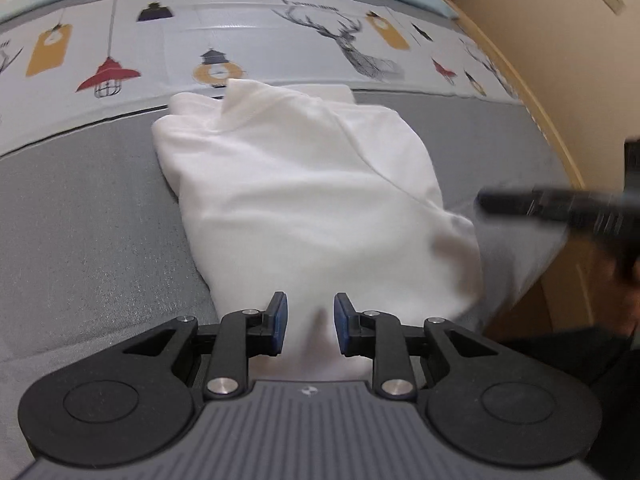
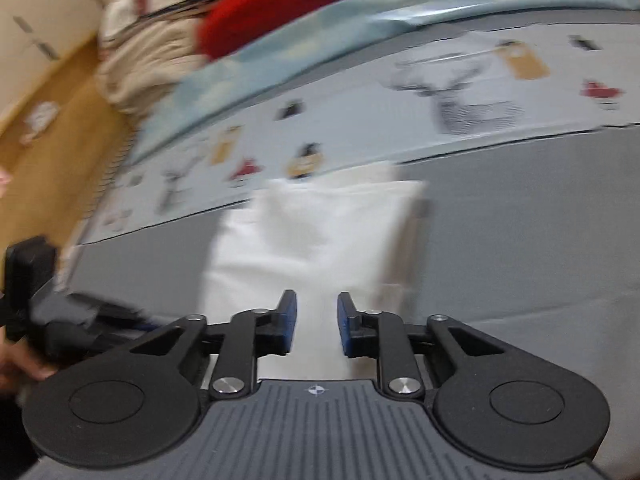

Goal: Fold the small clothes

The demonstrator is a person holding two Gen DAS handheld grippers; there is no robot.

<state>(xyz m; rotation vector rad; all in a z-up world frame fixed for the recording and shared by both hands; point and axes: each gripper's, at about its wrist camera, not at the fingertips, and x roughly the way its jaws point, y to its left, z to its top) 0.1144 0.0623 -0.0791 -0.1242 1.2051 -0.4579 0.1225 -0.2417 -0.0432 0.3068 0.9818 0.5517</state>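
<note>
Lying folded just ahead of both parted, empty tongs [image 1: 310, 322] [image 2: 317, 322], white garment [image 1: 304, 200] on grey bed [image 1: 80, 220].

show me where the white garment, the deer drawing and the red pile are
white garment [image 1: 304, 200]: left wrist view, on the middle of the folded cloth.
deer drawing [image 1: 352, 46]: left wrist view, on the deer's head on the printed sheet.
red pile [image 2: 276, 4]: right wrist view, blurred, on the middle of the red mass.

The folded garment [image 1: 304, 184] lies on the bed [image 1: 80, 220] just ahead of the left tongs [image 1: 310, 322]; the right tongs [image 1: 560, 208] sit to its right.
</note>
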